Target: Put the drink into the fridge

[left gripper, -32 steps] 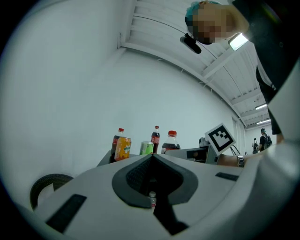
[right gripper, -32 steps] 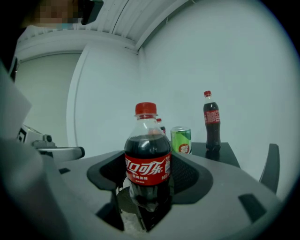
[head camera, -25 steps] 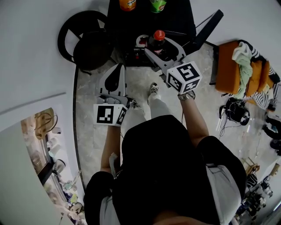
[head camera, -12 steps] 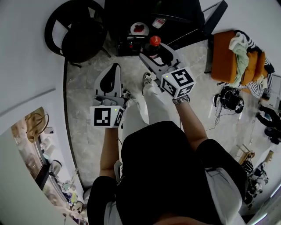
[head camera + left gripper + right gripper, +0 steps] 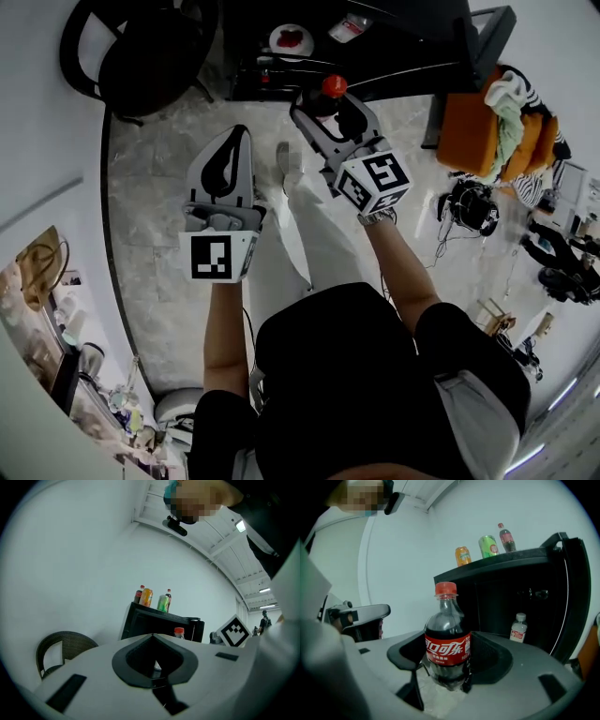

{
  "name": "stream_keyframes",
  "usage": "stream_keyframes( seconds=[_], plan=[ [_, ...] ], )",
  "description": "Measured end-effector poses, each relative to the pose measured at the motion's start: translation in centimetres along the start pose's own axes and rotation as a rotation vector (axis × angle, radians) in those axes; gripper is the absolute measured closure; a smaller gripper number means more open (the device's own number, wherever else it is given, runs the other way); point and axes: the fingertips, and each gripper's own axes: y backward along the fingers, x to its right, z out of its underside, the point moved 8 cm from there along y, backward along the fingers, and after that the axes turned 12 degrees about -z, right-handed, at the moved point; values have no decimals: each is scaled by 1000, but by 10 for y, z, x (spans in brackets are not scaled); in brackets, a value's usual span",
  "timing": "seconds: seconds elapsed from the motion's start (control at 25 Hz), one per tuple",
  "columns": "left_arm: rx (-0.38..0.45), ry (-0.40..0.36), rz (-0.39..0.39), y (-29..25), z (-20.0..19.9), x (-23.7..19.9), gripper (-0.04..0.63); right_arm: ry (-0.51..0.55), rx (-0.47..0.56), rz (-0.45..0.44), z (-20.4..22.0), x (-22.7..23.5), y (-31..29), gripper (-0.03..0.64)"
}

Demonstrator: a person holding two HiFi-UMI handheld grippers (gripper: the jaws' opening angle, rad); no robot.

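Before the open fridge [image 5: 520,597]: my right claw [image 5: 446,670], pinching the cola bottle [image 5: 446,639], has dropped to shelf level; left claw [image 5: 157,681] pressed together, empty. Insertion likely next.

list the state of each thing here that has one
cola, upright, capped, gripped
right claw, shut on cola
left claw, shut, empty
fridge, door open
small bottle, upright in fridge, capped
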Motion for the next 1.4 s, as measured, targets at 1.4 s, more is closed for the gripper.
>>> stream_keyframes(
  seconds=[1.4],
  plan=[
    [70, -40, -96, -93, 117, 3, 586, 83, 3, 78, 66, 180, -154, 322]
  ],
)
